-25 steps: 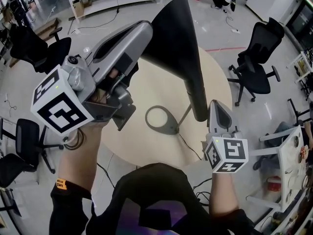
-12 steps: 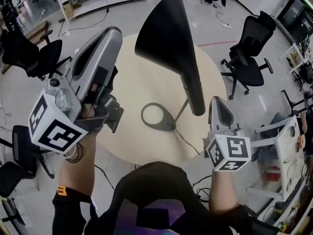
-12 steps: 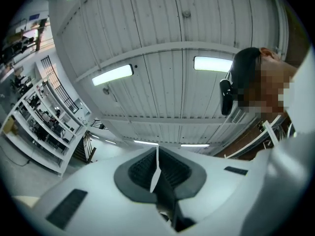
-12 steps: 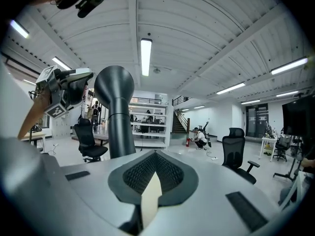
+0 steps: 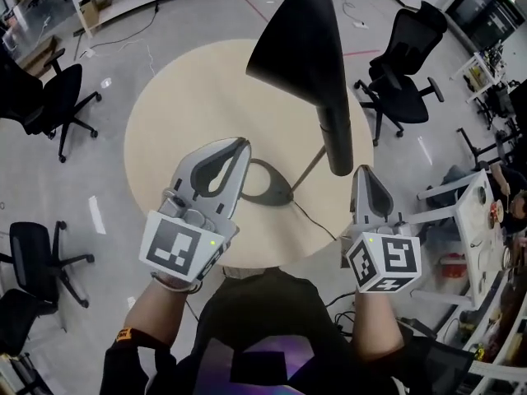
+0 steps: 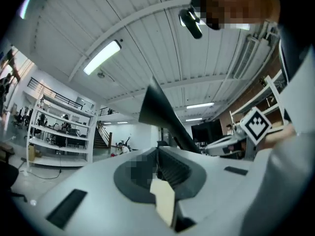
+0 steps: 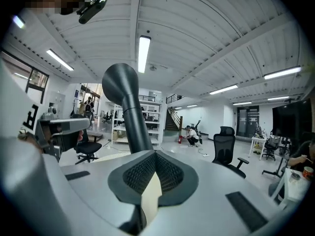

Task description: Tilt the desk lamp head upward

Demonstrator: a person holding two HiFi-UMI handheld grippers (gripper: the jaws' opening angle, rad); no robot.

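The black desk lamp stands on the round beige table [image 5: 165,122]. Its cone head [image 5: 300,39] is up near my camera, its thick neck [image 5: 336,138] slopes down to a thin stem, and its ring base [image 5: 268,183] sits on the table. My left gripper [image 5: 239,145] hovers over the table's near edge, just left of the base, shut and empty. My right gripper [image 5: 362,171] is right of the neck's lower end, apart from it, shut and empty. The lamp head [image 6: 157,114] rises beyond the left gripper [image 6: 158,149]. The lamp neck [image 7: 130,117] stands just past the right gripper [image 7: 155,154].
A power cord [image 5: 317,225] runs from the base off the table's near edge. Black office chairs stand around: one at the right [image 5: 403,64], two at the left [image 5: 49,89] [image 5: 33,253]. A white side table [image 5: 478,220] with cups is at the far right.
My left gripper has dropped from high beside the lamp head down to the table's near edge by the base. The right gripper has stayed put. The lamp head sits higher in view.
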